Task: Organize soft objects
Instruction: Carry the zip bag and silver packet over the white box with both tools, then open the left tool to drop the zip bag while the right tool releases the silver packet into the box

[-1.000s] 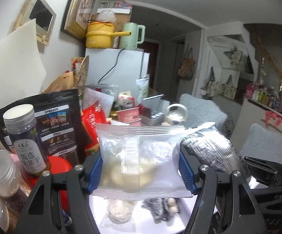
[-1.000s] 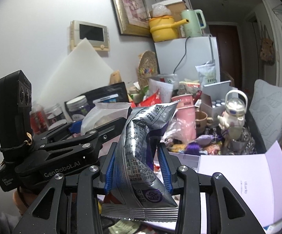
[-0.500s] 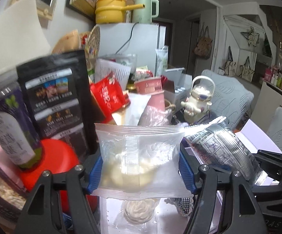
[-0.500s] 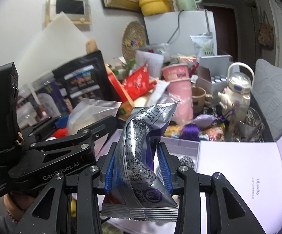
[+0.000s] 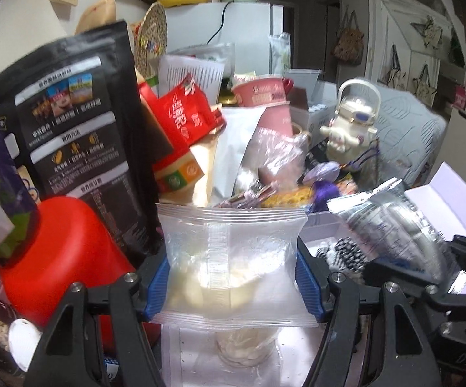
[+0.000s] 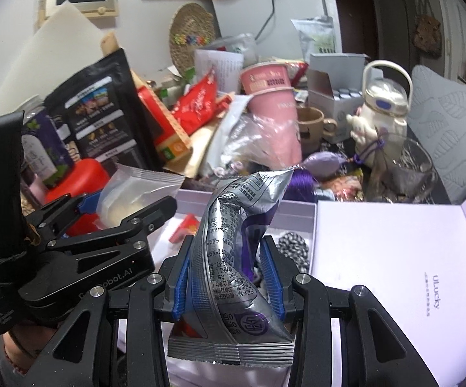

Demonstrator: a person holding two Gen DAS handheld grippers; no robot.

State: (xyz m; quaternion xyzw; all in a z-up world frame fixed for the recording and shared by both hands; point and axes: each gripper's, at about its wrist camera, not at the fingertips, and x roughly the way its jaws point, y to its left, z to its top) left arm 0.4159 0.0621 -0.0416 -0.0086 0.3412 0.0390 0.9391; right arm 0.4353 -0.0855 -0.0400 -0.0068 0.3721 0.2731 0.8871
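My left gripper [image 5: 232, 285] is shut on a clear plastic packet [image 5: 233, 258] with pale soft contents, held above an open lilac box [image 5: 323, 229]. Another clear packet [image 5: 246, 351] lies in the box below it. My right gripper [image 6: 228, 280] is shut on a crumpled silver and purple snack bag [image 6: 233, 258], held above the same box [image 6: 297, 208]. The left gripper [image 6: 104, 225] and its packet [image 6: 136, 190] show at the left of the right wrist view. The silver bag [image 5: 394, 222] shows at the right of the left wrist view. A black-and-white soft item [image 6: 292, 245] lies in the box.
A black pouch [image 5: 81, 135], a red tub [image 5: 62, 251], red snack bags [image 5: 184, 116], a pink cup [image 6: 273, 103], a white character bottle [image 6: 381, 113] and a glass mug [image 6: 407, 171] crowd the table behind the box. The box's open lid [image 6: 394, 264] lies at the right.
Both grippers have tilted downward and moved forward over the box, still holding their packets. The table clutter now looks closer and the wall items have slid up out of view.
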